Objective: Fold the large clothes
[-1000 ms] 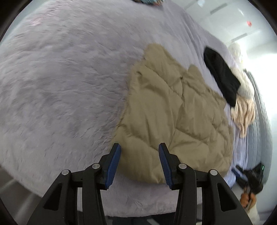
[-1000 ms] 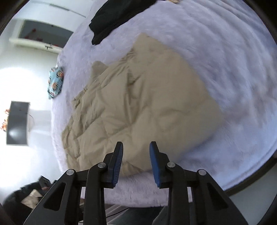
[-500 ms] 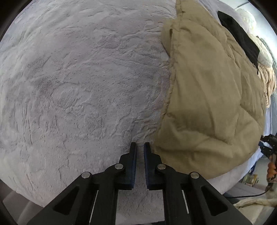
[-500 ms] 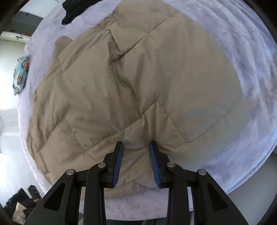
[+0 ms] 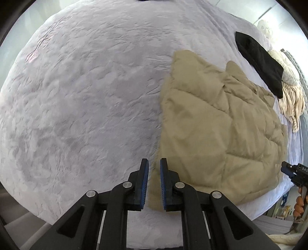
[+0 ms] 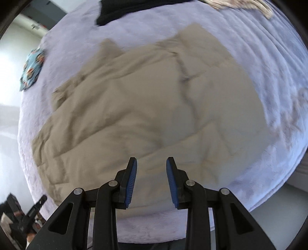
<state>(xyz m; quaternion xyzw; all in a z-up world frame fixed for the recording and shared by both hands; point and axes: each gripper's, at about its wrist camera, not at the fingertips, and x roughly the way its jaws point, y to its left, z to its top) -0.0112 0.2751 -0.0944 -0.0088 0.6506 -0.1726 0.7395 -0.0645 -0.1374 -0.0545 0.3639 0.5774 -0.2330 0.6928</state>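
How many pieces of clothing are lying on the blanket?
4: tan jacket in the middle, black garment beyond it, cream sweater beside that, patterned blue piece at the far edge. More may lie out of view.

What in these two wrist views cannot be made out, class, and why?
- Tan quilted jacket, right wrist view: seams and any fastenings smeared by motion blur.
- Black garment, right wrist view: cut off by the top edge.
- Right gripper, left wrist view: clipped by the right edge, so its jaws are unreadable there.
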